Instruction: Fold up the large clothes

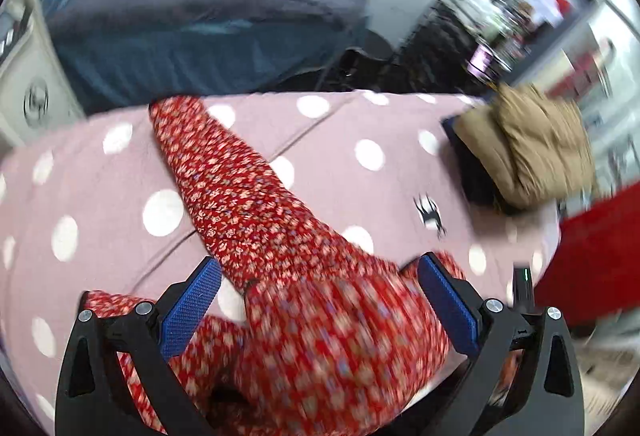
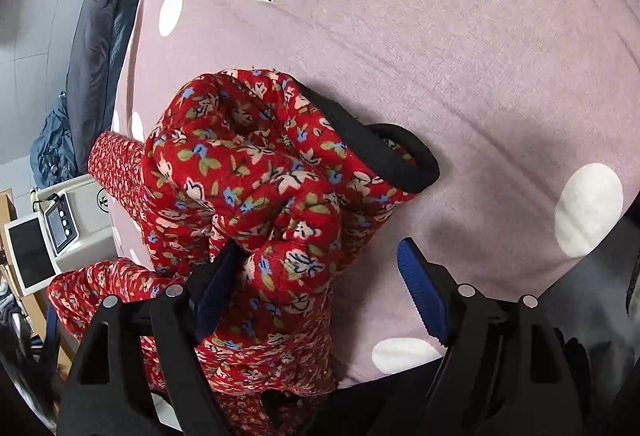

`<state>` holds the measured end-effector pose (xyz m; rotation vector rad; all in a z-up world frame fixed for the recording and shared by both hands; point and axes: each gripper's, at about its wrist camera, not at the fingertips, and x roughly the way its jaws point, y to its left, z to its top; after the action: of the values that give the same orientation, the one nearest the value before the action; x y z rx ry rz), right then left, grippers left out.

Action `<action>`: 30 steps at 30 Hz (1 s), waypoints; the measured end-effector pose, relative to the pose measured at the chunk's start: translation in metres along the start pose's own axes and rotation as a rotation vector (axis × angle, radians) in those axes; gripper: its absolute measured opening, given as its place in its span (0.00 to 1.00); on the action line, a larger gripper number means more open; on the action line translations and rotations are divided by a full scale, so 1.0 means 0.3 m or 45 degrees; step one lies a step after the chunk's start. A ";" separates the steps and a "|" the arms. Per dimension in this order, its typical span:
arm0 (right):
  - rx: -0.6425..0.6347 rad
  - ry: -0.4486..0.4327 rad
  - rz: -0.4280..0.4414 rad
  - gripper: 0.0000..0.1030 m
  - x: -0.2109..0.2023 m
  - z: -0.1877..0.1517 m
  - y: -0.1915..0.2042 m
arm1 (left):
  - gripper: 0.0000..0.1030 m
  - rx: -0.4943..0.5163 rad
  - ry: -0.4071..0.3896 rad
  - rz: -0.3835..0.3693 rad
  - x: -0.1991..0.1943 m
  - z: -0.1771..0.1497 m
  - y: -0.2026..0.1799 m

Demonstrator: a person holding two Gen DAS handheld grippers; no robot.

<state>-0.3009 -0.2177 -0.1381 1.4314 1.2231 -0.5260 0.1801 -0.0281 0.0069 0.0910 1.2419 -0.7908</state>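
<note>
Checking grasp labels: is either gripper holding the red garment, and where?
Neither. Left gripper and right gripper stand open around the red garment, pads not pressing.

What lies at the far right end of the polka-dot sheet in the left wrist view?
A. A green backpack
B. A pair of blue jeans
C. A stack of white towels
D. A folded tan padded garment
D: a bunched tan padded garment sits at the far right end of the pink polka-dot sheet, beyond the red floral garment that runs across the middle.
</note>
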 end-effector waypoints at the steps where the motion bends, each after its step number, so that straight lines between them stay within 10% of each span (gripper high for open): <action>1: -0.012 0.003 -0.006 0.77 -0.001 0.007 0.000 | 0.94 -0.056 0.047 -0.002 0.063 0.028 0.032; 7: -0.057 0.002 -0.046 0.81 0.001 0.010 -0.013 | 0.93 -0.052 0.337 0.095 0.442 0.092 0.058; 10: -0.046 0.020 -0.040 0.82 0.022 0.020 -0.008 | 0.94 0.187 0.510 0.028 0.593 0.073 -0.082; 16: -0.046 0.085 -0.041 0.82 0.040 0.059 -0.044 | 0.94 0.731 0.914 0.321 0.948 -0.099 -0.299; 22: -0.105 0.136 -0.035 0.80 0.055 0.098 -0.029 | 0.93 0.885 0.936 0.399 1.021 -0.191 -0.316; 25: -0.225 0.111 -0.004 0.42 0.045 0.114 0.036 | 0.77 0.856 0.874 0.335 0.948 -0.175 -0.289; 30: -0.462 0.073 0.028 0.30 0.022 0.108 0.188 | 0.18 0.687 0.833 0.166 0.818 -0.165 -0.197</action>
<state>-0.2390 -0.2354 -0.1273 1.1557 1.2729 -0.2328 0.1301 -0.1678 -0.2032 0.9206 1.5745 -1.0035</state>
